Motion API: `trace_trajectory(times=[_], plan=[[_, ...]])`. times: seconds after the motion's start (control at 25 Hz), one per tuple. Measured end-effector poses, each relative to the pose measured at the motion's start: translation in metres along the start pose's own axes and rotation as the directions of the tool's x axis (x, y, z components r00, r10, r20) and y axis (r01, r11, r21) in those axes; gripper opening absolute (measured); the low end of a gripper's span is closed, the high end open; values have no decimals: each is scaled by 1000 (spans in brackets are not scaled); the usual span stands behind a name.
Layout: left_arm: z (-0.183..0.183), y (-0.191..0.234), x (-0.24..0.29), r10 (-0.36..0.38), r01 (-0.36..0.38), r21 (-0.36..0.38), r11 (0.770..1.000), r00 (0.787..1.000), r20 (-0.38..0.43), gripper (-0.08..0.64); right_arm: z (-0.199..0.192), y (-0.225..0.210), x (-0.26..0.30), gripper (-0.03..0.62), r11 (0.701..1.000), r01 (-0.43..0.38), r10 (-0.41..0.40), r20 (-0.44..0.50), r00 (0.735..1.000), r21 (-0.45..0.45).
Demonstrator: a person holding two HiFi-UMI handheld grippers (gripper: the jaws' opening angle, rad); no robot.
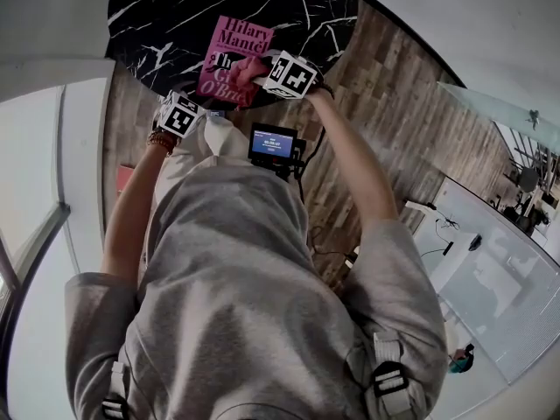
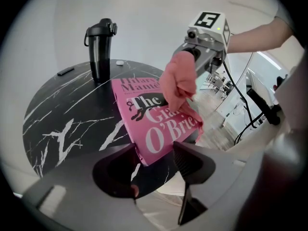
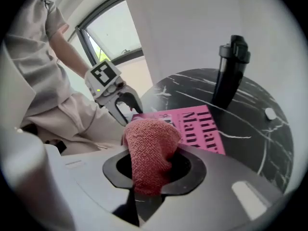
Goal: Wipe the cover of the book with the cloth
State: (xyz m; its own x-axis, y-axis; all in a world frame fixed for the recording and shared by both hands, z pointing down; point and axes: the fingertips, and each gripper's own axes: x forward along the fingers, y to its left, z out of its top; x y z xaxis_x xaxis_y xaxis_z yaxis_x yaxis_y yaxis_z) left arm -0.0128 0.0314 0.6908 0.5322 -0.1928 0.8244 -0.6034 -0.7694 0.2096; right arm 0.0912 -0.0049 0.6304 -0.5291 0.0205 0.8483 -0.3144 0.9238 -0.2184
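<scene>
The round black table [image 1: 166,11] fills twelve o'clock, with the pink book [image 1: 234,38] lying flat on its near side. The right gripper [image 1: 262,73] is at the book's four o'clock, a pink cloth [image 1: 248,68] bunched at its tip and touching the cover. The left gripper [image 1: 188,110] sits at the book's seven o'clock, by the table edge. A small screen [image 1: 273,143] glows at six o'clock.
</scene>
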Motion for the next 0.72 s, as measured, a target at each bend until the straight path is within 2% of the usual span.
trace_trajectory(times=[0.08,0.16,0.28,0.36,0.44,0.56,0.64,0.72], plan=[[1,-1,-1,1,-1,5,1000,1000,-4,252,2,-30,-6,126,996,91,-91,-22,996,-3],[1,0,0,3,-3,2,1000,1000,-4,252,2,-52,-6,125,990,143,-143,-66,987,-11],[1,3,1,5,-5,-22,1000,1000,1,253,3,-73,0,124,985,171,-174,-118,978,-30],[3,2,2,3,-3,-37,999,1000,0,255,10,-78,-1,125,986,170,-169,-99,981,-5],[4,1,1,-3,2,-41,999,1000,-10,256,20,-70,-8,124,993,120,-119,-56,991,15],[6,-2,-1,-9,8,-41,999,1000,-21,256,31,-33,-33,123,1000,-19,19,7,1000,-20],[5,-3,0,-15,14,-44,999,1000,-23,256,36,-3,-59,121,990,-126,129,60,990,-62],[4,-2,1,-23,22,-43,999,1000,-18,256,40,22,-86,121,969,-227,235,93,967,-94]])
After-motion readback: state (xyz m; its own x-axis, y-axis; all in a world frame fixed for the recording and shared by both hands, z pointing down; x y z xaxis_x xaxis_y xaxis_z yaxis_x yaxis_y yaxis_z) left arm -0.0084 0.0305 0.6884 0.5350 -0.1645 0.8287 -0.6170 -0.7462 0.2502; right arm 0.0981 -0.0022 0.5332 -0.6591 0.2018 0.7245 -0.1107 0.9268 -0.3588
